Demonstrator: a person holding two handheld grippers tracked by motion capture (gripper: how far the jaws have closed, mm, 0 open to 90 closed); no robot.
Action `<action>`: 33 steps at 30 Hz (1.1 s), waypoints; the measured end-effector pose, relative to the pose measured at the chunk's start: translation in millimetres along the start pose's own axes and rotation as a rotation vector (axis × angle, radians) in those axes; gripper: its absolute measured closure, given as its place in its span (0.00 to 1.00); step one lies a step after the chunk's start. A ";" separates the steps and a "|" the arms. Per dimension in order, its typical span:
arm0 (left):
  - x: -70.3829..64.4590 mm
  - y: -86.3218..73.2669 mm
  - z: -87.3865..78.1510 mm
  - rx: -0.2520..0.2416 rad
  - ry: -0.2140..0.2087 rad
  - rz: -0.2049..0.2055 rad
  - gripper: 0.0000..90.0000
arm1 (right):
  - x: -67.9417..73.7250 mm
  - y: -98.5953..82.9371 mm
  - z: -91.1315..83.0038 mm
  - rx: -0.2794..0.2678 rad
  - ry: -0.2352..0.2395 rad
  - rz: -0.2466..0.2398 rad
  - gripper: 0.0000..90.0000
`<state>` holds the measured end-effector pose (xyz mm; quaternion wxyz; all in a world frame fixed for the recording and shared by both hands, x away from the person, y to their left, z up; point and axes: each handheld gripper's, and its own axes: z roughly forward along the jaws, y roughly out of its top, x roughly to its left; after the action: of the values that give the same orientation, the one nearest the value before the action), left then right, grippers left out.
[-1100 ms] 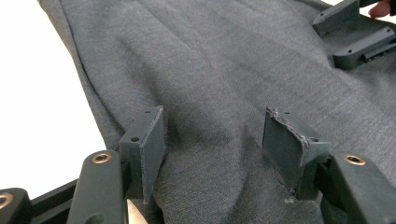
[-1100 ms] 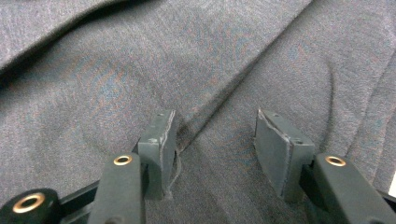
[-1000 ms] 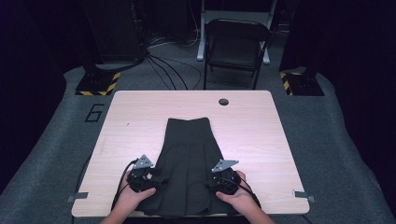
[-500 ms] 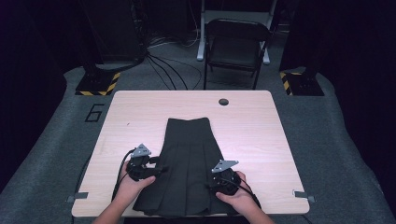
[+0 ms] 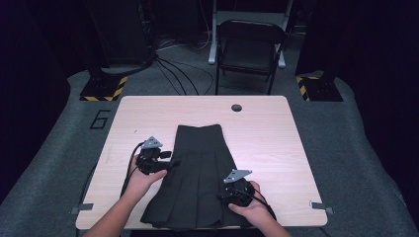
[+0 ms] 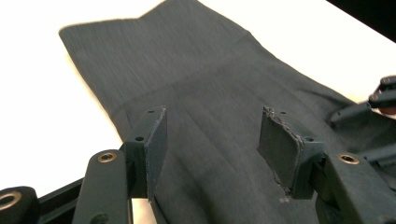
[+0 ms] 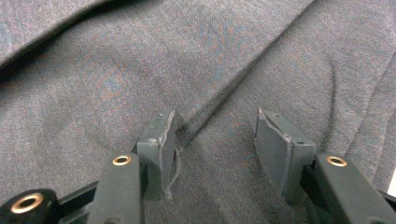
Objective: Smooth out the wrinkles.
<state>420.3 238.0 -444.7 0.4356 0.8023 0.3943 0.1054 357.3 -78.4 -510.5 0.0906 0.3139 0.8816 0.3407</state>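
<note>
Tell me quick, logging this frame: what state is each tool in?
Left tool: open, holding nothing, jaws apart over the left edge of the dark skirt.
Right tool: open, holding nothing, jaws apart over the skirt's fabric.

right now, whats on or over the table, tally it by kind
dark pleated skirt: 1
handheld claws, the left claw and the right claw, both open: 2
round cable hole in the table: 1
total: 4
</note>
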 end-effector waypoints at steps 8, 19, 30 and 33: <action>4.9 23.3 8.9 -0.012 0.019 0.006 0.48 | 0.8 -1.1 -0.6 -0.004 -0.003 -0.002 0.53; 17.6 39.3 16.5 -0.024 0.047 -0.012 0.48 | 0.3 -2.0 -0.4 -0.012 -0.007 -0.010 0.53; 35.1 51.4 24.5 -0.014 0.082 -0.033 0.48 | 1.2 -2.1 -0.3 -0.016 -0.005 0.005 0.53; 41.5 54.4 28.3 -0.019 0.080 -0.046 0.47 | 1.3 -2.1 -0.4 -0.015 -0.005 0.006 0.53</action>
<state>491.9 233.8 -426.3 0.4295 0.7839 0.4287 0.1313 355.0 -79.1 -511.5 0.0941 0.3168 0.8778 0.3468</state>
